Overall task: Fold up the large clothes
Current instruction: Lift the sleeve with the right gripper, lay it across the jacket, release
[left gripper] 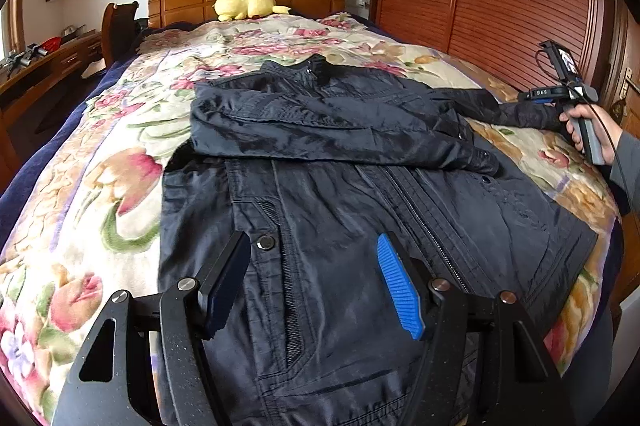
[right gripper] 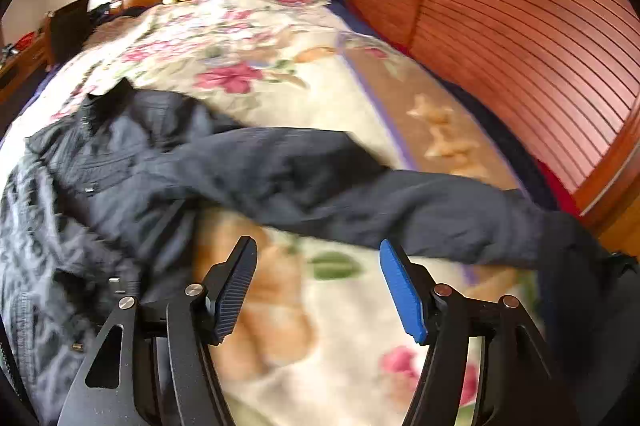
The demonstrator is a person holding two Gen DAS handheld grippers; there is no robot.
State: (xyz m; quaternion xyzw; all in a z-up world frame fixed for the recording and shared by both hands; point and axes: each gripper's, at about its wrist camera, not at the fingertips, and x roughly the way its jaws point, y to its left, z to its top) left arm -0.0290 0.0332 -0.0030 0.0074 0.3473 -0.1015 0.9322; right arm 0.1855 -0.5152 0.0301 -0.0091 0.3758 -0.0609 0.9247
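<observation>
The jacket (left gripper: 340, 162) lies mid-frame on the bed (left gripper: 100, 186), one sleeve (right gripper: 360, 202) stretched right. Left gripper (left gripper: 316, 286) hovers over its hem, fingers wide; right gripper (right gripper: 320, 286) likewise wide, empty.

Left gripper (left gripper: 314, 284) angled downward, jaws held apart w/ nothing between them; right gripper (right gripper: 318, 286) also angled down, jaws apart & empty, its handle gripped by a hand (left gripper: 588, 136) w/ a grey sleeve at the wrist.
</observation>
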